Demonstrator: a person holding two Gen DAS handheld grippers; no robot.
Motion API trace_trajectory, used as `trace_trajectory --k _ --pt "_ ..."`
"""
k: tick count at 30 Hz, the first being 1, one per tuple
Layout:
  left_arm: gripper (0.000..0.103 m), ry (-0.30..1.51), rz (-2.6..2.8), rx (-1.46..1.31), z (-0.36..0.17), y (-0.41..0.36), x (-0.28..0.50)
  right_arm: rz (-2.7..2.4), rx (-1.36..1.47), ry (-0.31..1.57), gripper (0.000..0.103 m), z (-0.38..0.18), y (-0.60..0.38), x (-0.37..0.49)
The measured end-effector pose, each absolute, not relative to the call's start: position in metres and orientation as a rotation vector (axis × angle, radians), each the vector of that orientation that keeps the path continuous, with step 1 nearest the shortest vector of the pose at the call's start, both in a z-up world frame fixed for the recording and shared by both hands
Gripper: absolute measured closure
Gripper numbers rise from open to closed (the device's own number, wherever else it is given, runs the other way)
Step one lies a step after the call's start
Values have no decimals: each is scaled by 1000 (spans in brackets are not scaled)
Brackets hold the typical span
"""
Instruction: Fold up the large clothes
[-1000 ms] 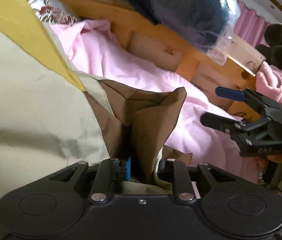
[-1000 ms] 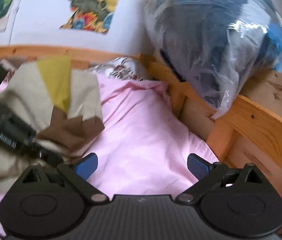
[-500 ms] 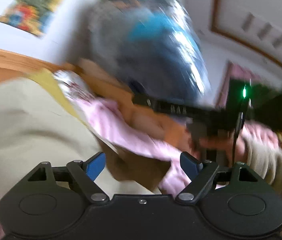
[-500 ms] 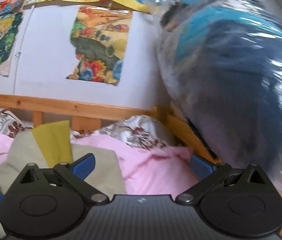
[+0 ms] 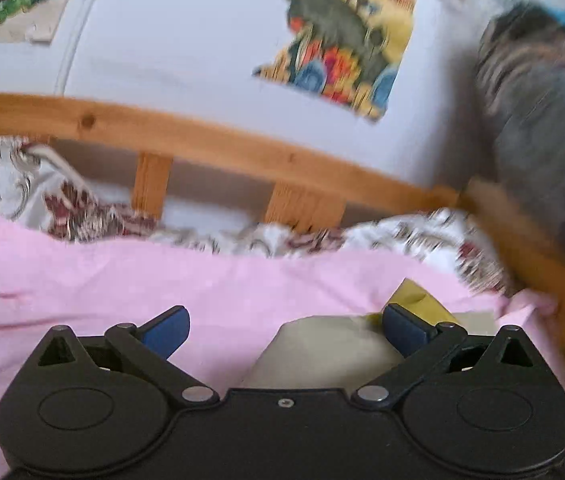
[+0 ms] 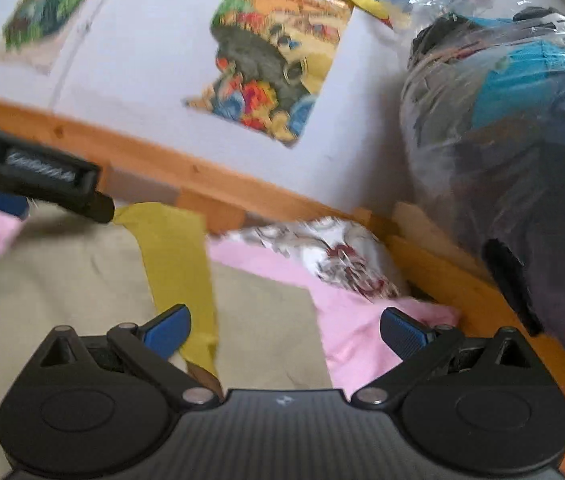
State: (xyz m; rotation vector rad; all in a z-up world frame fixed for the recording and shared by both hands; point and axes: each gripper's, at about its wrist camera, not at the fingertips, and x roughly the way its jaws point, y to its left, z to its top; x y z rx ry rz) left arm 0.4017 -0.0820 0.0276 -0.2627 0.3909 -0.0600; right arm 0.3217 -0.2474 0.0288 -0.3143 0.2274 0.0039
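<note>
The left gripper point(image 5: 284, 330) stood with its blue-padded jaws spread wide; they had just been opening, and nothing was pinched between them. Below and ahead of its right finger lay a corner of the folded beige garment with a mustard-yellow stripe point(image 5: 330, 344), resting on the pink bed sheet point(image 5: 130, 280), free of the pads. Beyond the sheet, a white floral-patterned quilt point(image 5: 54, 196) bunched against the orange wooden bed rail point(image 5: 218, 140), with a colourful cartoon poster point(image 5: 346, 36) on the white wall above.

The right gripper point(image 6: 284, 330) also had its jaws spread apart, with nothing clamped. The same beige garment point(image 6: 62, 280) lay flat directly under and ahead of it, the mustard stripe running from ahead down past its left finger point(image 6: 166, 330). To its upper left the other gripper hung over the far edge of the cloth, blurred, so contact there could not be judged. To the right of the right gripper, a clear plastic bag stuffed with dark and blue clothing point(image 6: 522, 140) sat on the wooden frame.
</note>
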Motion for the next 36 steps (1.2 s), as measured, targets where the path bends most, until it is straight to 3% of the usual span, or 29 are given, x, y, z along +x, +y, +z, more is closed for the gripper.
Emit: trace_trajectory --k 9,18,24,29,36 --pt "1 534 -71 -273 -8 -109 436 -80 -220 306 0 -33 -263 329" --pt "1 581 -108 -335 -18 -104 445 -75 -182 358 0 -42 -274 339" --pt "1 538 -108 -345 15 -89 417 -25 -149 352 0 -32 -282 337" --pt "1 483 -57 -394 43 -48 368 -45 -159 249 0 19 -273 311" --pt "1 502 97 -424 35 7 332 137 -333 172 0 41 -205 315"
